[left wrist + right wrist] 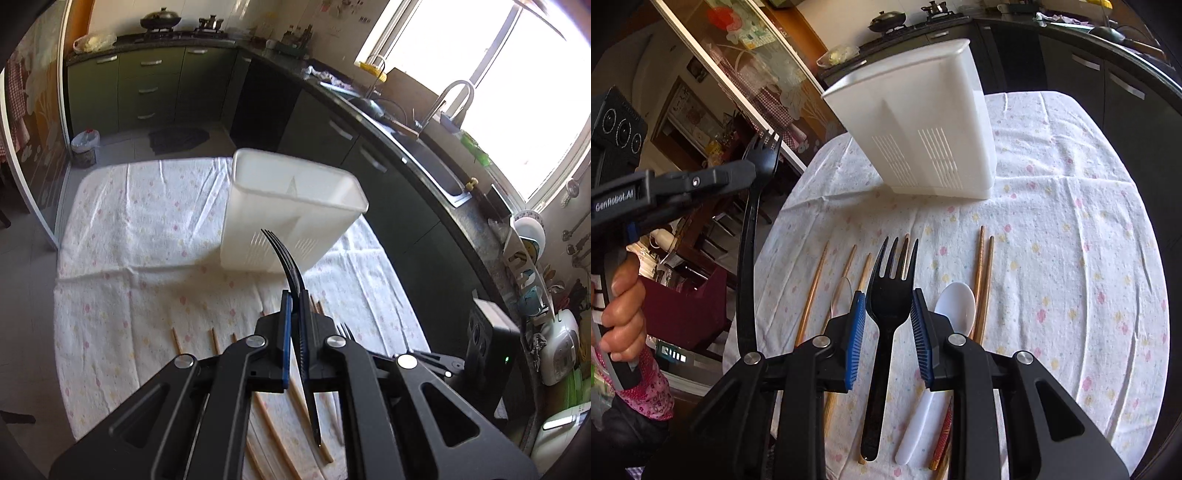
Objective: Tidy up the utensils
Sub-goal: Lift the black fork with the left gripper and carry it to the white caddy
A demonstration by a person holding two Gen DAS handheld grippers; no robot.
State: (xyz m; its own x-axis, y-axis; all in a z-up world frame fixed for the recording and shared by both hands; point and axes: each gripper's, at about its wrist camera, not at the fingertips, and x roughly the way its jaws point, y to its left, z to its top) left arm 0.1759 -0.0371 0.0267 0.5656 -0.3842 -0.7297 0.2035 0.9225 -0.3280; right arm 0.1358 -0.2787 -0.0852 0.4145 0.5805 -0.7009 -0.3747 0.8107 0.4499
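Left gripper (295, 295) clamped narrow on a black fork (284, 254) just below the head, tines up, lifted off the table, near the white holder (291, 206). Right gripper (888, 325) jaws wide, straddling a 2nd black fork (888, 314) lying flat on the floral cloth (1071, 258), not gripped. White spoon (955, 306) and wooden chopsticks (982, 280) lie beside it. Forks look like light thin plastic, springy and slick; best gripped at the neck, a firm squeeze could flick or bend the handle

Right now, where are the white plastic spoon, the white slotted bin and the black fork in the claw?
White plastic spoon (955, 304): right wrist view, bowl.
White slotted plastic bin (923, 122): right wrist view, side wall.
Black plastic fork (286, 258): left wrist view, curved neck.
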